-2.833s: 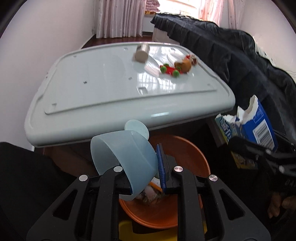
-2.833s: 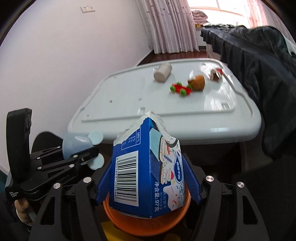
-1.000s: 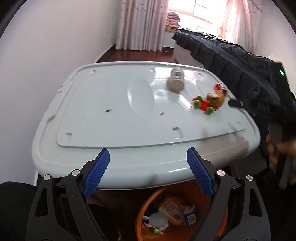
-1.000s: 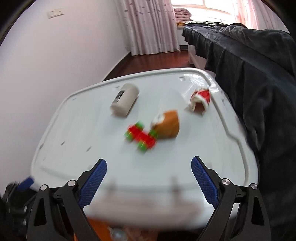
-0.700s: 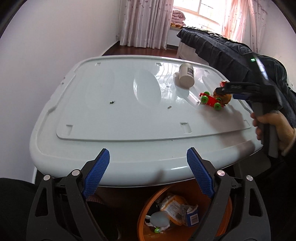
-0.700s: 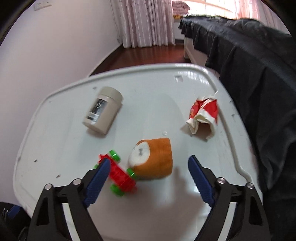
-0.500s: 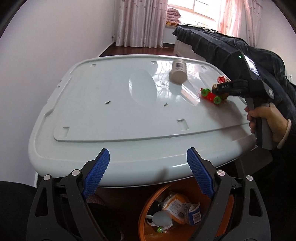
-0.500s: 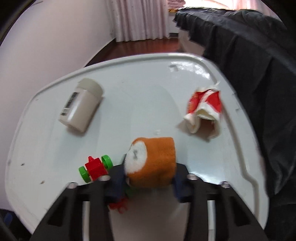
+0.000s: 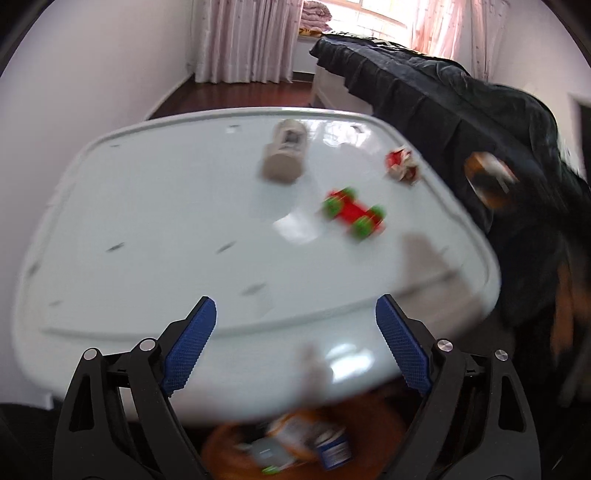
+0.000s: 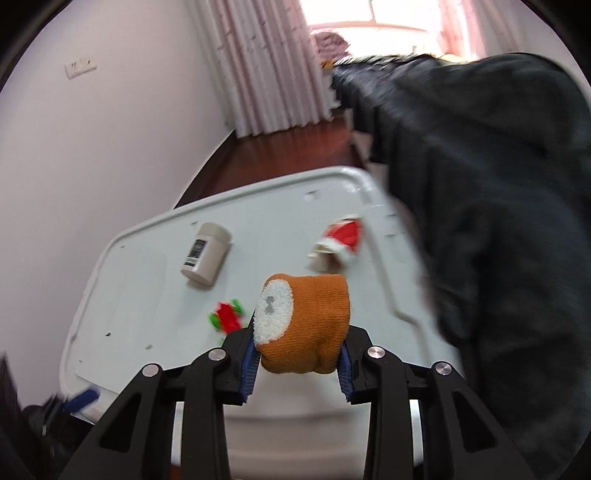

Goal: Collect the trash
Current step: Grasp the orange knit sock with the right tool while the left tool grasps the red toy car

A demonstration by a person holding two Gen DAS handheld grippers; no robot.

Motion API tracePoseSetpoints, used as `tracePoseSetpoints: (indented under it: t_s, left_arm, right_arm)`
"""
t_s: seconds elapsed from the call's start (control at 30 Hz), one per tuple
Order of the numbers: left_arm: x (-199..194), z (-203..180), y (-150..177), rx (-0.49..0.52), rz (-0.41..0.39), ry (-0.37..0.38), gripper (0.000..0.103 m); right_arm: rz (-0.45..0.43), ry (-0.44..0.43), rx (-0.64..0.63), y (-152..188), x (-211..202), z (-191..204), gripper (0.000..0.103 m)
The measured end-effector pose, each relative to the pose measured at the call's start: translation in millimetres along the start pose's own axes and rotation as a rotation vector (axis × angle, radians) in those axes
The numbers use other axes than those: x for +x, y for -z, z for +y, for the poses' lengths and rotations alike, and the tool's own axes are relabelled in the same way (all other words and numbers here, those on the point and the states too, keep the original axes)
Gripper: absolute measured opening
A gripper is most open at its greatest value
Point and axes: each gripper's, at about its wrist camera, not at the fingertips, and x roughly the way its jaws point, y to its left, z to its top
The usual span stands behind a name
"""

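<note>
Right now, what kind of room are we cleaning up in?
Probably a bedroom at home. A bed under a dark cover runs along the right, pink curtains hang by a bright window, and folded bedding sits on the sill.

I see a white desk (image 9: pixel 155 221) with a raised rim. A red toy car with green wheels (image 9: pixel 353 216) sits on it, blurred in both views. Dark bedding (image 10: pixel 498 192) hangs just beside the desk's right edge. Pink curtains (image 10: pixel 266 70) cover the far window, folded blankets (image 9: pixel 317 23) on the sill. Dark wood floor (image 10: pixel 288 155) behind the desk. White wall with a socket plate (image 10: pixel 80 67) on my left.
</note>
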Motion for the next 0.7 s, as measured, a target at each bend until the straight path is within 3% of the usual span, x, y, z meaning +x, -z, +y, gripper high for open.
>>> tracePoseSetpoints:
  t_s: [0.2, 0.33, 0.47, 0.5, 0.57, 0.6, 0.63, 0.7]
  left_arm:
    - [72.8, -41.6, -50.4, -0.07, 0.035, -0.05, 0.086]
    - [104.3, -58.8, -60.5, -0.092, 0.037, -0.104, 0.086]
    - [126.3, -61.0, -62.1, -0.098, 0.044, -0.163, 0.086]
    - [126.8, -60.6, -64.1, -0.101, 0.044, -0.157, 0.083]
    - [125.3, -58.4, -63.1, -0.087, 0.028, -0.193, 0.064]
    - [122.9, -56.0, -62.3, -0.079, 0.014, -0.19, 0.043]
    - [122.1, -54.1, -63.1, -0.066, 0.01, -0.2, 0.04]
    - [118.1, -43.8, -61.2, -0.066, 0.012, -0.146, 0.04]
  right_arm:
    - [-0.016, 0.006, 0.087, 16.1, -15.1, -41.4, 0.035]
    - [-0.016, -0.052, 0.149, 14.9, -15.9, -52.8, 0.035]
    - [-0.025, -0.069, 0.116, 14.1, -15.5, -44.1, 0.036]
    - [-0.024, -0.072, 0.111, 14.7, -16.1, -42.9, 0.036]
    - [-0.021, -0.075, 0.105, 14.7, -15.1, -40.6, 0.036]
    - [-0.021, -0.077, 0.108, 14.6, -15.1, -41.2, 0.036]
    - [-0.021, -0.08, 0.115, 14.0, -14.6, -41.6, 0.036]
    - [-0.02, -0.082, 0.127, 13.2, -14.4, -43.1, 0.037]
